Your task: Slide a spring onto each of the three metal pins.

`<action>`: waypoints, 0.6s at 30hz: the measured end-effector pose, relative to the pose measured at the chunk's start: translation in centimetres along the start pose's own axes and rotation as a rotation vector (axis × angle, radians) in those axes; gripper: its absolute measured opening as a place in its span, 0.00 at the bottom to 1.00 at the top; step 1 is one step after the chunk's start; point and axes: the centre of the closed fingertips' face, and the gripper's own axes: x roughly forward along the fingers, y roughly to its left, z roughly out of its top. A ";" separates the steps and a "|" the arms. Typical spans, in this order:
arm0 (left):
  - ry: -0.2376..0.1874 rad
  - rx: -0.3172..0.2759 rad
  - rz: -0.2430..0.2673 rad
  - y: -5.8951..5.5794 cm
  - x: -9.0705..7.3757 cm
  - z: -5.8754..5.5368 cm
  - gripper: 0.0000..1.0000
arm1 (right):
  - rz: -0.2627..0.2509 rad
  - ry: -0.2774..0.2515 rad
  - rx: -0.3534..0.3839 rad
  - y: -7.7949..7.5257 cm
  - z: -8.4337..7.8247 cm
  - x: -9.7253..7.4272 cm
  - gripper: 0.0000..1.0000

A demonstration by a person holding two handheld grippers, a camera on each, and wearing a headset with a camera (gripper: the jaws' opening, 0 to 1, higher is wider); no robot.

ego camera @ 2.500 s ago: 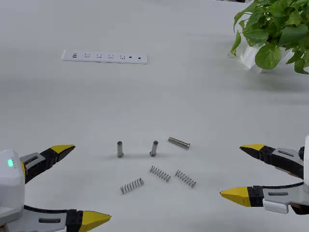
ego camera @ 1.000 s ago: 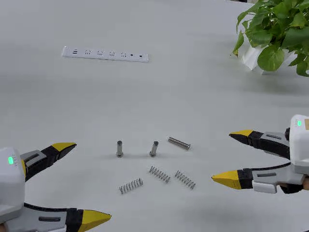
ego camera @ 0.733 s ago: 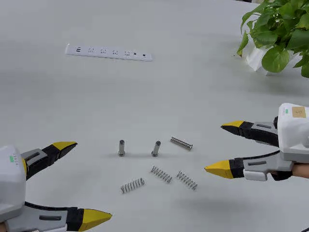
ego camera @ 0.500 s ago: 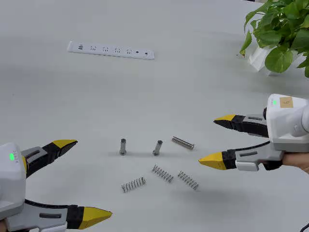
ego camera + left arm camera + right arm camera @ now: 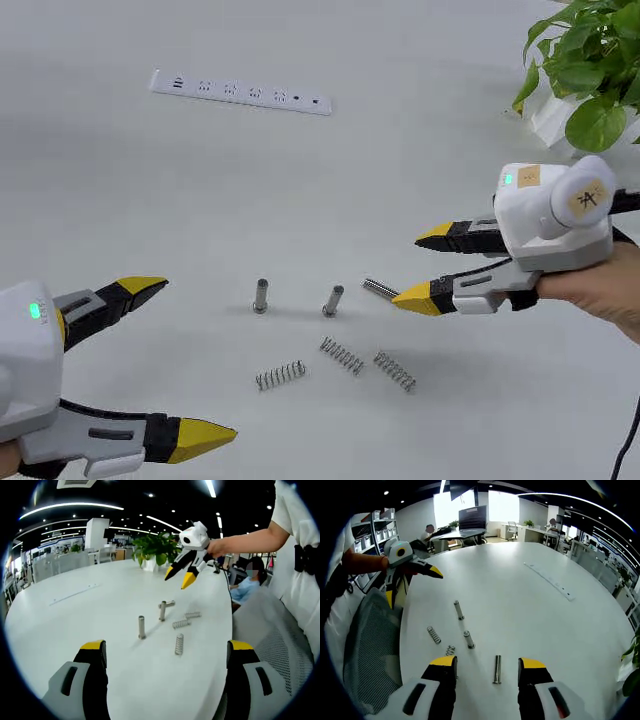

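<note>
Two metal pins (image 5: 261, 296) (image 5: 333, 300) stand upright on the white table (image 5: 300, 200). A third pin (image 5: 378, 289) lies flat to their right. Three springs (image 5: 279, 375) (image 5: 343, 355) (image 5: 394, 370) lie loose in front of them. My right gripper (image 5: 425, 266) is open and hovers just right of the lying pin. In the right gripper view, that pin (image 5: 497, 668) lies on the table in line with the gap of the open gripper (image 5: 489, 662). My left gripper (image 5: 185, 360) is open at the near left, empty, facing the pins (image 5: 141, 627) and springs (image 5: 179, 644).
A white power strip (image 5: 240, 92) lies at the far left of the table. A potted plant (image 5: 590, 60) stands at the far right corner. A mesh chair (image 5: 370, 650) stands by the table's near edge. The table between the parts and the strip is bare.
My right gripper has moved left from the near right edge to the lying pin, staying open. The left gripper has hardly moved. The head camera has shifted slightly.
</note>
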 end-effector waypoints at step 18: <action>-0.023 -0.027 0.019 0.5 -0.1 0.0 0.99 | 0.048 0.230 -0.044 -1.1 -1.7 4.4 0.23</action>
